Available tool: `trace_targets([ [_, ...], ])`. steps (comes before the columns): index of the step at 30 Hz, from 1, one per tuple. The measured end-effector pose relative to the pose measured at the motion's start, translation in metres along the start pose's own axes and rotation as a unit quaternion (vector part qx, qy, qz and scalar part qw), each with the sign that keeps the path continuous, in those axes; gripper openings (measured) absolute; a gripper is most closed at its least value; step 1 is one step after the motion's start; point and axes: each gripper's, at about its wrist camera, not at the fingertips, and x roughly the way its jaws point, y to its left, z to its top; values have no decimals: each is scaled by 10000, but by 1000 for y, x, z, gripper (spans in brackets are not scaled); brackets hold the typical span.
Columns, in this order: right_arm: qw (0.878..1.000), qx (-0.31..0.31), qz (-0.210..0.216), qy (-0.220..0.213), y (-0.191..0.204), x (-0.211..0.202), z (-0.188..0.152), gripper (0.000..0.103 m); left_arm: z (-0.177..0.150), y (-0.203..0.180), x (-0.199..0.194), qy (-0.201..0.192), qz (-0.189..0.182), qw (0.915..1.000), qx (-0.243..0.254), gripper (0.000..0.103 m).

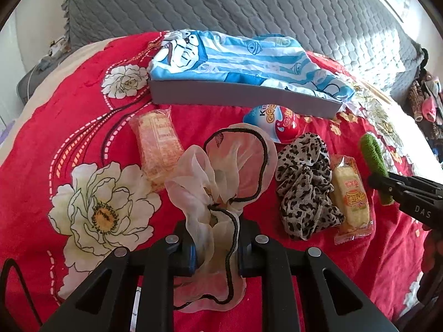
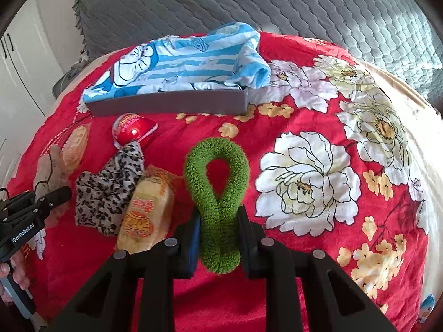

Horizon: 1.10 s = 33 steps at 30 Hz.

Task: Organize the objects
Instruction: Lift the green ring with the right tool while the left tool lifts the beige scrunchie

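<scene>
Left wrist: left gripper (image 1: 216,251) clamped on cream scrunchie (image 1: 218,177), lying at 6 o'clock of box (image 1: 243,98). Right gripper (image 2: 218,238) pinching green scrunchie (image 2: 217,193) at 5 o'clock of box (image 2: 171,103). Pick-up step, judging by both grips. Next: lift clear of leopard scrunchie (image 1: 304,182) and snacks, carry toward 12, release over box.

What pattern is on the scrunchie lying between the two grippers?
Leopard print, black spots on beige-grey: the leopard scrunchie, clearest in the left wrist view.
</scene>
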Motion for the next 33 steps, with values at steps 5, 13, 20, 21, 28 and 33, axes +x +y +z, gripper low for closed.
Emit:
trace_targets([
  [5,9999,-135,67,-72,5,-9,1,24,0,-1,-6,-36,6,10000,2,20],
  [13,9990,-352,167,-228,15,-22,2,24,1,-4,-17,-96,63,9999,23,20],
  [20,9982,-441,219,-349,20,-33,3,24,4,-8,-32,-202,79,9998,46,20],
  [21,9979,-460,233,-379,21,-35,3,24,4,-9,-34,-220,71,9997,51,20],
  [28,9963,-582,315,-555,31,-52,3,24,7,-13,-51,-361,91,9993,91,20],
  [33,9960,-596,308,-597,33,-59,3,24,10,-15,-57,-420,126,9990,86,20],
])
